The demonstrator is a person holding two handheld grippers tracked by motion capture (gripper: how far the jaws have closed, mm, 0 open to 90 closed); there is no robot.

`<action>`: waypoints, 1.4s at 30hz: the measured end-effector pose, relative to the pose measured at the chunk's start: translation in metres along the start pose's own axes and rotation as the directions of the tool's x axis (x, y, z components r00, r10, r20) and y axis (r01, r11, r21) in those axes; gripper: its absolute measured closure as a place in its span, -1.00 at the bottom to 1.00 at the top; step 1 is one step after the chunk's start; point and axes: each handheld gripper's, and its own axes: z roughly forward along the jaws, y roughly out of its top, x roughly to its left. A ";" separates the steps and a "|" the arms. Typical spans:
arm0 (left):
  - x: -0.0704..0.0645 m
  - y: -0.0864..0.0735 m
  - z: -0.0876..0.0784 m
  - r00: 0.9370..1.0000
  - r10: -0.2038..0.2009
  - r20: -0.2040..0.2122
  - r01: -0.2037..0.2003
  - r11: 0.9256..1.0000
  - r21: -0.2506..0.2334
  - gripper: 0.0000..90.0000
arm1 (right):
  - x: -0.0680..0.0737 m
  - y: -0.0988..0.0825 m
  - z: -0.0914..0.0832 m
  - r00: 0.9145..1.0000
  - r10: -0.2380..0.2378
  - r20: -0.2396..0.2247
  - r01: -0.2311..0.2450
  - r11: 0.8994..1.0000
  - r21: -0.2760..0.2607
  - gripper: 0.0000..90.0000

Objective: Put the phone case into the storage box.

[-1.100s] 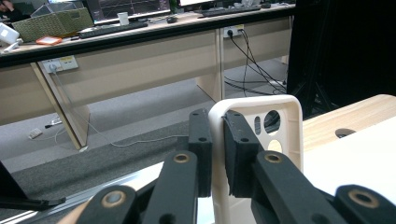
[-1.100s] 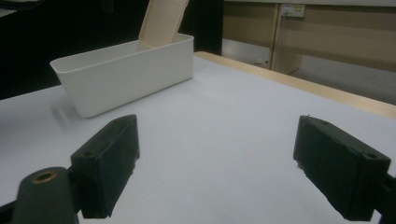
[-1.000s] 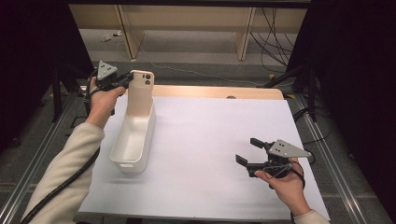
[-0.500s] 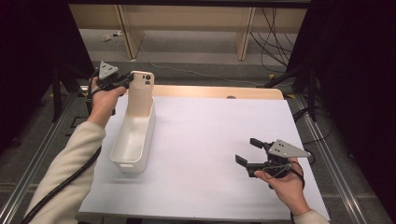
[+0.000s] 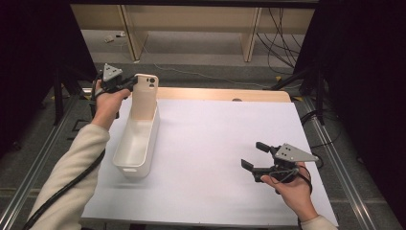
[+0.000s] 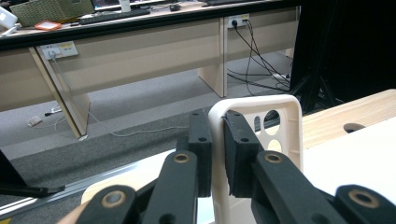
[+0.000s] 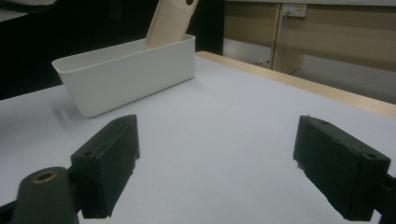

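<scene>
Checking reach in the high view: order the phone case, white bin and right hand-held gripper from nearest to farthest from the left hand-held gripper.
1. Phone case, clamped in the left hand-held gripper, far left.
2. White bin, just below the case.
3. Right hand-held gripper, near right, jaws open.

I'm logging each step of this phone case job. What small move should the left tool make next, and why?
Probably lower the phone case further into the white bin, then open. The left tool is shut on the case's edge, holding it upright with its lower end inside the bin's far end, so it seems not yet laid down. The right tool rests open, apart from both.
</scene>
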 end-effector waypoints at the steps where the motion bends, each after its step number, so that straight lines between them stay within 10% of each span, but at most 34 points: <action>1: 0.001 -0.001 0.000 1.000 0.000 -0.001 0.000 1.000 0.002 0.83 | 0.000 0.000 0.000 1.000 0.000 0.000 0.000 1.000 -0.001 -0.65; 42: 0.001 -0.014 0.009 1.000 -0.002 -0.004 0.002 0.999 0.044 0.82 | 0.000 -0.001 0.002 1.000 0.003 -0.009 -0.003 1.000 0.000 -0.64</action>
